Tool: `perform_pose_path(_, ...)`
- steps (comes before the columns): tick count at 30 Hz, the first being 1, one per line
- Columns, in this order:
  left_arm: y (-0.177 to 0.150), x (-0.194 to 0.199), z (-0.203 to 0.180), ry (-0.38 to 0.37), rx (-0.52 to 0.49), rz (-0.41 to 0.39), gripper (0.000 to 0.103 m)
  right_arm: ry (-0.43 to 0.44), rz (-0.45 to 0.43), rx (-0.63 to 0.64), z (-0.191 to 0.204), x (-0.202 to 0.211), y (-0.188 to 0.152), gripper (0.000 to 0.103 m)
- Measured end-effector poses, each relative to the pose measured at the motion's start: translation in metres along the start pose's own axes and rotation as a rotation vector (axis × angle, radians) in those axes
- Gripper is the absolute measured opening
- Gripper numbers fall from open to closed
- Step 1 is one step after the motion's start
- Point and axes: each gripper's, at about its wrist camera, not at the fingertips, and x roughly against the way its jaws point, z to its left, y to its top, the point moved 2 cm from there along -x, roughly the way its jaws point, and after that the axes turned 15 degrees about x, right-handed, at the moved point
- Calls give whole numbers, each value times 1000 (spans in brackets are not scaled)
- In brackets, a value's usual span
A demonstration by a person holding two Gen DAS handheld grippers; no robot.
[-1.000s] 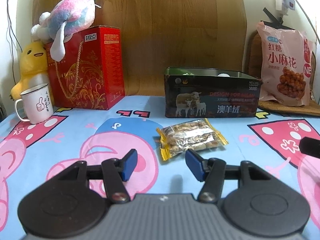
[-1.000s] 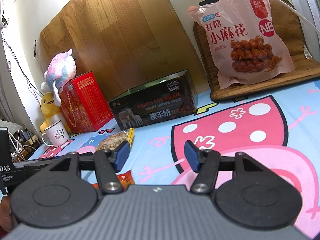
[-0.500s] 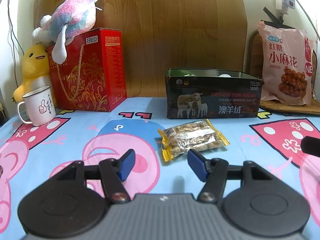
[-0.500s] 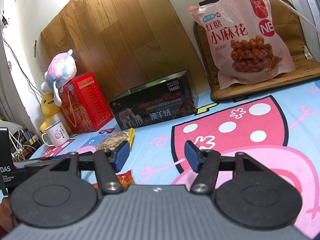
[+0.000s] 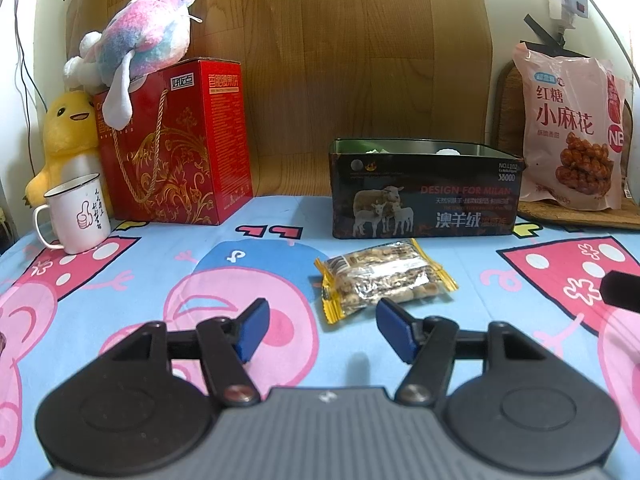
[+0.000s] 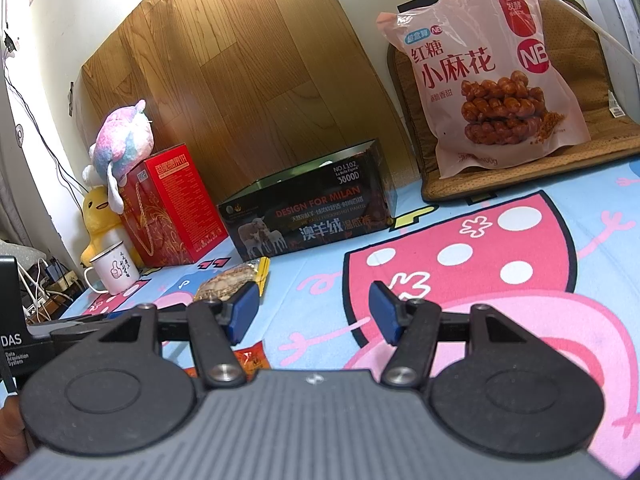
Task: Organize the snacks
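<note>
We see a small snack packet (image 5: 384, 280) lying flat on a cartoon tablecloth (image 5: 168, 272), its clear crinkled film showing pale nutty pieces, with yellow zigzag-cut ends. It sits just beyond the tips of our left gripper (image 5: 322, 330), toward one o'clock, and just in front of a dark tin (image 5: 424, 196). The left gripper's jaws stand apart with nothing between them, its blue pads clear of the packet. Our right gripper (image 6: 312, 312) is likewise spread and holds nothing; the packet (image 6: 230, 280) shows at its ten o'clock, partly hidden behind its left finger. The tin is rectangular, glossy, printed with sheep, and has no lid; only white and green scraps show above its rim, too little to name. At the left view's ten o'clock stands a glossy red cardboard box (image 5: 176, 144) with a gold rope handle, a pastel plush toy (image 5: 140, 36) on top, a yellow plush duck (image 5: 68, 136) beside it and a white enamel mug (image 5: 76, 212) in front. At two o'clock a big pink bag of fried dough twists (image 5: 572, 128) leans upright on a woven mat (image 5: 576, 216).
</note>
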Motion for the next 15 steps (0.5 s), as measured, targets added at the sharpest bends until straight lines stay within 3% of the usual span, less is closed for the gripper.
perform_pose_path(15, 0, 0, 0, 0, 0, 1, 61, 0, 0, -2, 1, 1, 0, 64)
